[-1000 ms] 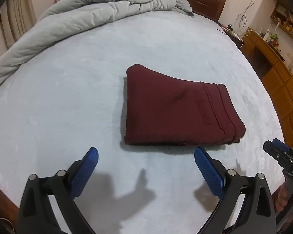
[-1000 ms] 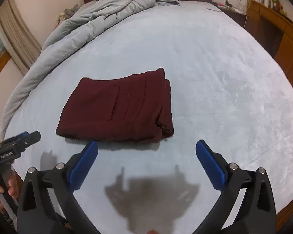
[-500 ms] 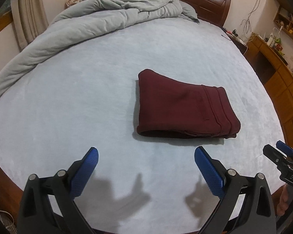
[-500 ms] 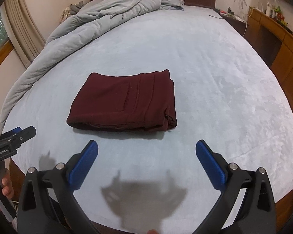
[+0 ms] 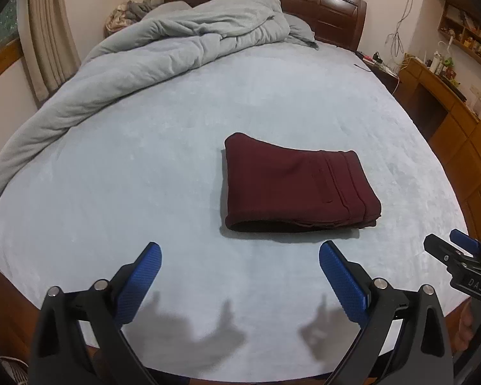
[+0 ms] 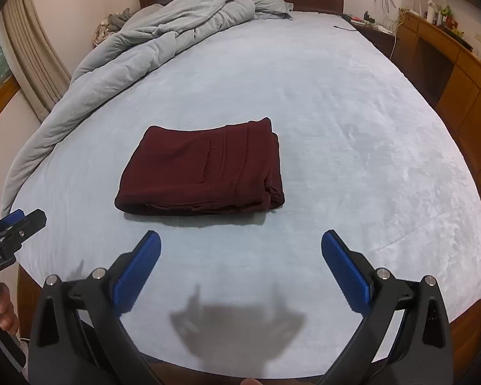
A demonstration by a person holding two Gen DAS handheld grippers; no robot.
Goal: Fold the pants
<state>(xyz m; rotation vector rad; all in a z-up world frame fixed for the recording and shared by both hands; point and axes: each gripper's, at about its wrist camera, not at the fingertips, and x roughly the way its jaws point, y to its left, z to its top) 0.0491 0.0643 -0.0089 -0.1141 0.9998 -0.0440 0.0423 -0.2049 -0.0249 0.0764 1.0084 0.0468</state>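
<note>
Dark red pants (image 5: 291,186) (image 6: 202,170) lie folded into a compact rectangle on the pale blue bed sheet (image 5: 144,176) (image 6: 352,128). The waistband side faces right and the rounded fold faces left. My left gripper (image 5: 240,256) hovers open near the foot of the bed, short of the pants, with nothing between its blue pads. My right gripper (image 6: 240,243) is open too, empty, and also back from the pants. Each gripper shows at the edge of the other's view, the right one (image 5: 458,256) and the left one (image 6: 12,227), held by a hand.
A rumpled grey duvet (image 5: 163,54) (image 6: 163,35) is heaped along the left side and head of the bed. A dark wooden headboard (image 5: 320,9) stands behind. Wooden cabinets and a cluttered desk (image 5: 449,96) (image 6: 449,48) line the right wall. Curtains (image 5: 48,41) hang at left.
Both grippers have drawn back and risen away from the folded pants, which now look smaller and farther off. The pants have not moved.
</note>
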